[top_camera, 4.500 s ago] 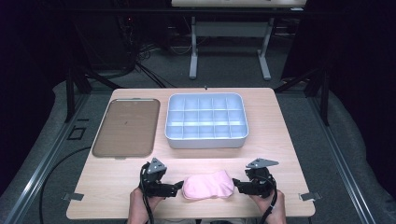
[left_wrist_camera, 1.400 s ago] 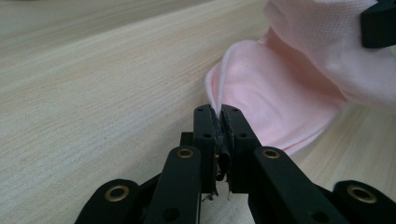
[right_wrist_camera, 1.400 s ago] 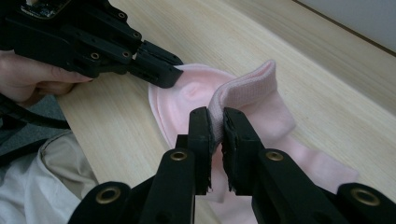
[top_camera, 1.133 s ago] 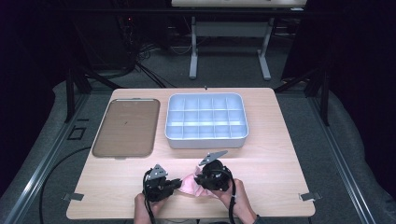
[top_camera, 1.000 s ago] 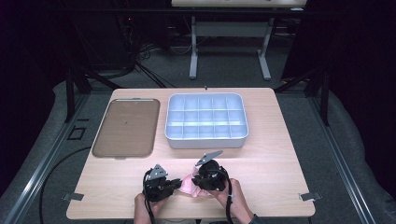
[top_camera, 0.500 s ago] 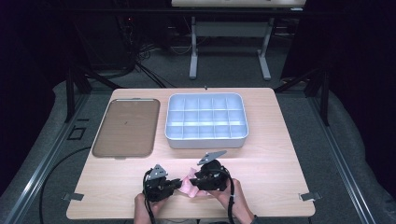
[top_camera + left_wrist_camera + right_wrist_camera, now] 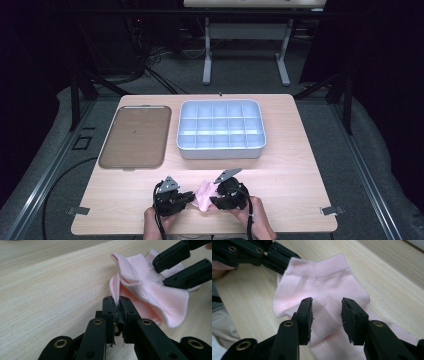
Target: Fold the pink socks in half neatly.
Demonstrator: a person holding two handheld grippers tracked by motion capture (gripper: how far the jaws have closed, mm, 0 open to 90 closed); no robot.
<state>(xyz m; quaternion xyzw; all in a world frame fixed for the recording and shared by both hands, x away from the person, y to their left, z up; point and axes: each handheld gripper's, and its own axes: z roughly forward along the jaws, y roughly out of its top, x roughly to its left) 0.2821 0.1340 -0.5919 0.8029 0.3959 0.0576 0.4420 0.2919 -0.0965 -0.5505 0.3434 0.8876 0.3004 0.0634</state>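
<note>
The sock (image 7: 204, 196) lies on the table (image 7: 300, 175) at its near edge, between the two grippers: the left gripper (image 7: 186, 198) is at its left side, the right gripper (image 7: 216, 196) at its right, over the sock. Beyond the grippers, farther back on the table, stands the compartment tray (image 7: 220, 129), just behind and slightly right of the right gripper. The flat tray (image 7: 136, 136) lies left of the compartment tray, behind and left of the left gripper, well apart from it.

Lab: black curtains (image 7: 380, 60), cabled floor (image 7: 45, 165).
</note>
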